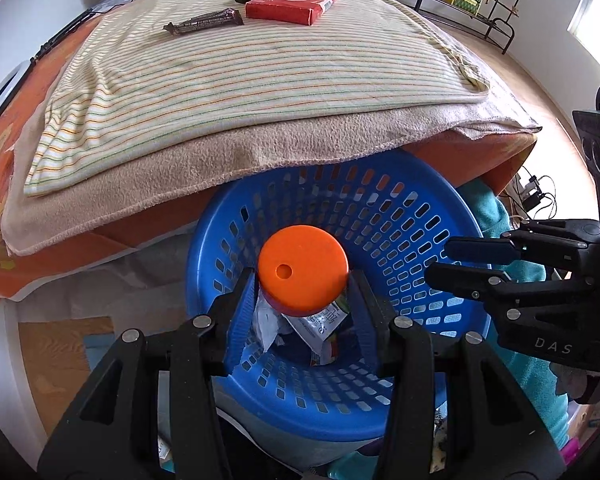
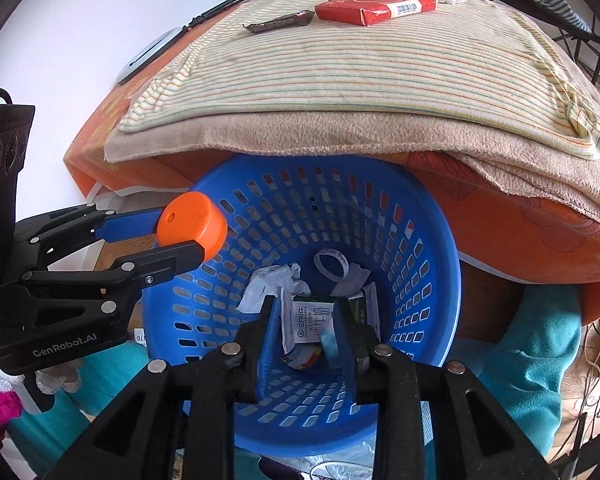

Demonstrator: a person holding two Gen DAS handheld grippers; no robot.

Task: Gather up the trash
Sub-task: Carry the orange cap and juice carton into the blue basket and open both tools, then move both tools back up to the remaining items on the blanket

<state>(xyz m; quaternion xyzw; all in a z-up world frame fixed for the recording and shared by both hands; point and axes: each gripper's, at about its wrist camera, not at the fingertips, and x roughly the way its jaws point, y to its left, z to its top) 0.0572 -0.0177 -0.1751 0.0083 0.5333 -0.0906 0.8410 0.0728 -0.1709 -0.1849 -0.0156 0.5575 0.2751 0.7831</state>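
I am holding an orange plastic lid (image 1: 303, 270) clamped between the blue pads of my left gripper (image 1: 302, 280), over the open mouth of the blue perforated basket (image 1: 420, 216). My right gripper (image 2: 306, 334) is hanging over the same basket with its jaws parted and nothing between them. In the left view its body is showing the letters "DAS"; in the right view the left gripper's body is reading "GenRobot.AI". Inside the basket are lying crumpled white paper (image 2: 274, 282), a white ring with small print I cannot read, and a packet with Chinese characters (image 2: 310, 320). On the striped cloth (image 1: 236, 80) above are resting a dark snack bar wrapper (image 1: 204, 23) and a red box (image 1: 292, 3) whose edge is showing a barcode.
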